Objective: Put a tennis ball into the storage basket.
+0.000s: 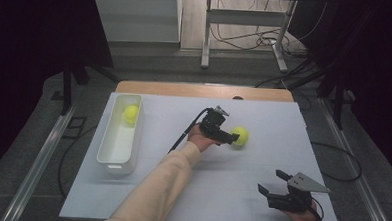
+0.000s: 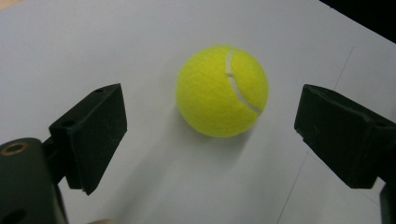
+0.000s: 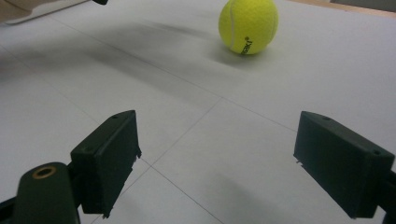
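Fingers of the left gripper (image 1: 234, 138) stand spread beside the tennis ball (image 1: 240, 136) mid-table in the high view, the sleeved forearm reaching in diagonally, while a white bin (image 1: 113, 159) at the left holds a second ball (image 1: 131, 113) and the right gripper (image 1: 272, 183) rests low, also spread. From the left gripper view the tennis ball (image 2: 222, 91) lies untouched between the wide fingers (image 2: 95, 135). From the right gripper view it (image 3: 248, 26) sits well beyond the parted fingers (image 3: 109, 156) on the table (image 3: 196, 140).

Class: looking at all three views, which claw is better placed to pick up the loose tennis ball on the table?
Left. The left claw is open right at the tennis ball; the right claw sits farther off.
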The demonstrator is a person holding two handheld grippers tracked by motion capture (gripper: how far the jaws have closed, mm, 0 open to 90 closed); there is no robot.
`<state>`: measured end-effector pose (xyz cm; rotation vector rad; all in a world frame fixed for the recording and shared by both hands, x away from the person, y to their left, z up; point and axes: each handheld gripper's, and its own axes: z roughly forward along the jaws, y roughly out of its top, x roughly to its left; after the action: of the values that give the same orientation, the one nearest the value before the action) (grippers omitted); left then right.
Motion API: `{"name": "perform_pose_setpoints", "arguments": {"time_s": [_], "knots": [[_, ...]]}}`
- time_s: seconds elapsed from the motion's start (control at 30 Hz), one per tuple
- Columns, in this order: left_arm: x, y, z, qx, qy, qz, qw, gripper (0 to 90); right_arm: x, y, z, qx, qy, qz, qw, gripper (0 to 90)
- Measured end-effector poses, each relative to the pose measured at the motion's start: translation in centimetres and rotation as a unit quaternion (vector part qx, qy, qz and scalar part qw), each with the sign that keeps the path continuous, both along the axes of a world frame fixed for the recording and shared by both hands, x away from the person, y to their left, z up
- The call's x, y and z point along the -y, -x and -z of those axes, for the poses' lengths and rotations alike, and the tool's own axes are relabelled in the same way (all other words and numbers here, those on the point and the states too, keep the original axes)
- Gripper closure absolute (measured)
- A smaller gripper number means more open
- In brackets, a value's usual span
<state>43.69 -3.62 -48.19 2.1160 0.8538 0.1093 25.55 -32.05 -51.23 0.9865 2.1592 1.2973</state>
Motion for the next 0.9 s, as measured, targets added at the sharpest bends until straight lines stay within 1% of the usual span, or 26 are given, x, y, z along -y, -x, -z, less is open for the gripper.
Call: {"name": "perform_pose_setpoints", "arguments": {"time_s": [0.2,0.33,0.5,0.6,0.77,0.9], "knots": [[0.8,-0.3,0.5,-0.003,-0.007,0.005,1.0,10.3,0.1,0.0,0.0,0.0,-0.001,0.0,1.0,14.3],[1.2,-0.4,0.8,-0.004,-0.007,0.006,1.0,10.4,0.1,0.0,0.0,0.0,-0.001,-0.001,1.0,14.3],[1.8,-0.5,1.0,-0.002,-0.016,0.007,0.9998,10.4,0.1,0.0,0.0,0.0,-0.002,0.0,1.0,14.3],[2.0,-0.8,1.1,-0.004,-0.019,0.003,0.9998,10.4,0.1,0.0,0.0,0.001,-0.001,0.0,1.0,14.3],[2.3,-1.2,1.3,-0.01,-0.015,-0.003,0.9998,10.4,0.0,0.0,0.0,0.0,-0.001,-0.001,1.0,14.3],[2.8,-1.6,1.7,-0.014,-0.021,-0.006,0.9997,10.4,0.0,0.0,0.0,-0.001,0.0,-0.001,1.0,14.3]]}}
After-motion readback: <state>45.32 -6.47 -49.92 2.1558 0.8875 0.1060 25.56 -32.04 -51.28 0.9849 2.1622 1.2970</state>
